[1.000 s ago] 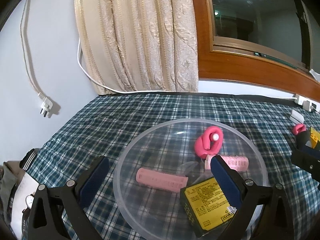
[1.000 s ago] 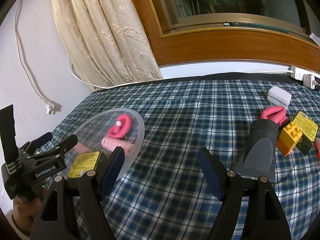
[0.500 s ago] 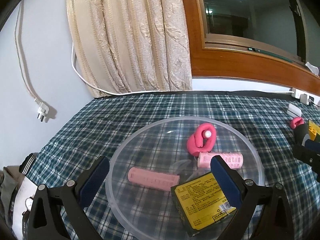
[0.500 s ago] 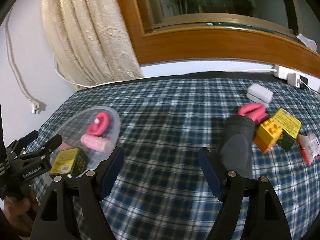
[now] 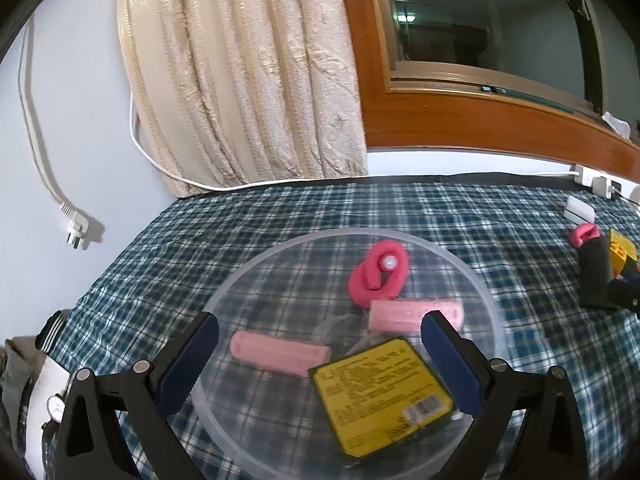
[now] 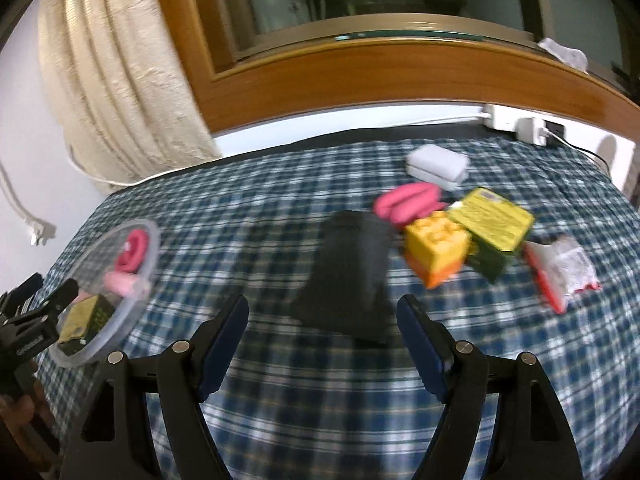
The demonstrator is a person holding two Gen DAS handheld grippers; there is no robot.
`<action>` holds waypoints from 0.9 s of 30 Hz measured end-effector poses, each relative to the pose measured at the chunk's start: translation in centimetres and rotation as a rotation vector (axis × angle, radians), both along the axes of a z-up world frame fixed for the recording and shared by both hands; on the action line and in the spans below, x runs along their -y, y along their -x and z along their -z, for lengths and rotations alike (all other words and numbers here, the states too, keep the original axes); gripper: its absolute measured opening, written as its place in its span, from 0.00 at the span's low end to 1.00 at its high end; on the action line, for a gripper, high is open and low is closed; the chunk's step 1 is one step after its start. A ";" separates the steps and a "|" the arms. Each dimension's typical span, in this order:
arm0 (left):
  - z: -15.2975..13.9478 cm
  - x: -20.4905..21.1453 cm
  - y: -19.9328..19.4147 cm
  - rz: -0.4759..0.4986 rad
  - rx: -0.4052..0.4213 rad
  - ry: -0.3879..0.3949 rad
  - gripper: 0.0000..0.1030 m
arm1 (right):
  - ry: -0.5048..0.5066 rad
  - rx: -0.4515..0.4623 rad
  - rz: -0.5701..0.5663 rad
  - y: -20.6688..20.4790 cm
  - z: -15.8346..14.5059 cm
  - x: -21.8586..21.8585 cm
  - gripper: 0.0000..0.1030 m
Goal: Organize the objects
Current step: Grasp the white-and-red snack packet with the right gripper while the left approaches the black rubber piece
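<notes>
On the checked tablecloth (image 6: pixel 320 392), a clear round dish (image 5: pixel 480 292) lies at the left end and holds a looped foam curler (image 5: pixel 376 276) toward its far side, a hair roller (image 5: pixel 404 314) just before that, a second roller (image 5: pixel 280 352) to the left, and a flat labelled packet (image 5: pixel 380 392) nearest the camera. Well apart to the right lies a dark cloth pouch (image 6: pixel 352 276), with a foam curler (image 6: pixel 408 200) behind it and a toy brick (image 6: pixel 436 248) just beside it on the right. A labelled box (image 6: pixel 492 224) touches the brick's right side, a crumpled wrapper (image 6: pixel 560 272) lies farther right, a small case (image 6: pixel 436 164) sits behind them all, and a curtain (image 5: pixel 248 80) hangs behind the table's left end.
</notes>
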State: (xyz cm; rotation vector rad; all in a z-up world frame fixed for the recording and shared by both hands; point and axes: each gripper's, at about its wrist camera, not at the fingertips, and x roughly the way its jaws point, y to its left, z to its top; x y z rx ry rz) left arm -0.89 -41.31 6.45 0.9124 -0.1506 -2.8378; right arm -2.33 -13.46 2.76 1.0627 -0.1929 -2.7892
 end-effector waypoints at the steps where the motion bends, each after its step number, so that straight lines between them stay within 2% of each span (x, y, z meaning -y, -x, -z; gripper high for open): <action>1: -0.1 -0.4 0.0 0.007 0.001 0.004 1.00 | -0.005 -0.001 0.011 -0.1 -0.1 -0.4 0.76; 6: -0.4 -3.0 -0.1 0.062 0.013 0.010 1.00 | -0.062 -0.014 0.069 -0.3 -0.5 -2.5 0.81; 20: -1.4 -10.7 0.5 0.188 0.014 0.056 1.00 | -0.128 -0.010 0.149 -0.2 -0.5 -7.6 0.82; 27: -1.1 -14.4 1.3 0.261 0.041 0.043 1.00 | -0.159 -0.001 0.167 0.0 -0.2 -9.5 0.82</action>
